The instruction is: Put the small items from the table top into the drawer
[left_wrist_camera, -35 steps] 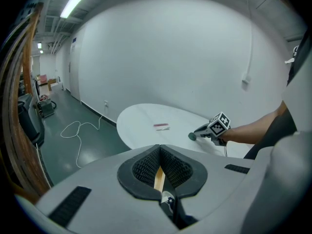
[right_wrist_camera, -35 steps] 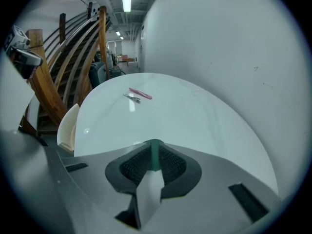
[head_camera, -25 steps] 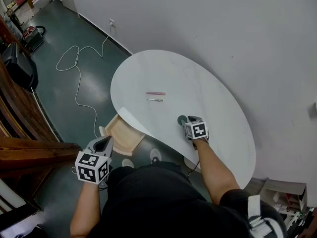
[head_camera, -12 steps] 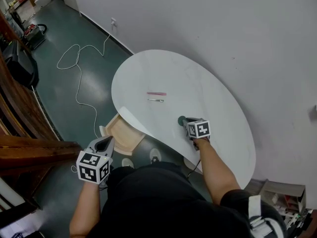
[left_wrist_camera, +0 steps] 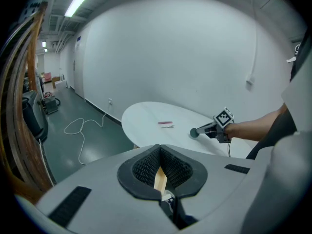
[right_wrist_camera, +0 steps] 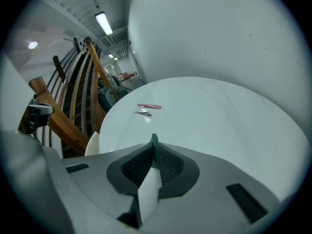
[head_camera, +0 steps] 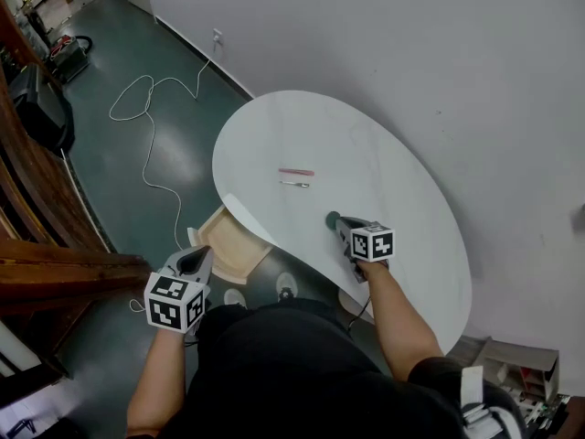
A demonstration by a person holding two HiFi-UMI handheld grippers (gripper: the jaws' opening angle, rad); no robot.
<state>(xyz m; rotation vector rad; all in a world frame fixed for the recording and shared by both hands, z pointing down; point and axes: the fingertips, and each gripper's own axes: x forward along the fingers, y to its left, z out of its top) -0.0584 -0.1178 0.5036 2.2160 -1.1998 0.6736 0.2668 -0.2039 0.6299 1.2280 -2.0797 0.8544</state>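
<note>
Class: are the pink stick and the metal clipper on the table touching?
Apart. The head view shows a strip of bare table between the pink stick and the metal clipper; the right gripper view shows the same gap.

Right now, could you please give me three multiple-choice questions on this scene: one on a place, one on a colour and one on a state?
1. Where does the metal piece lie?
A. in the drawer
B. on the table, beside the pink stick
C. on the floor

2. What colour is the thin stick on the table?
A. pink
B. blue
C. yellow

3. How is the wooden drawer?
A. pushed shut
B. pulled open
C. lifted onto the table

Answers:
1. B, since the metal piece lies close beside the pink stick on the white top.
2. A, since the stick shows pink in all three views.
3. B, since the drawer's bare inside shows beyond the table's edge.
</note>
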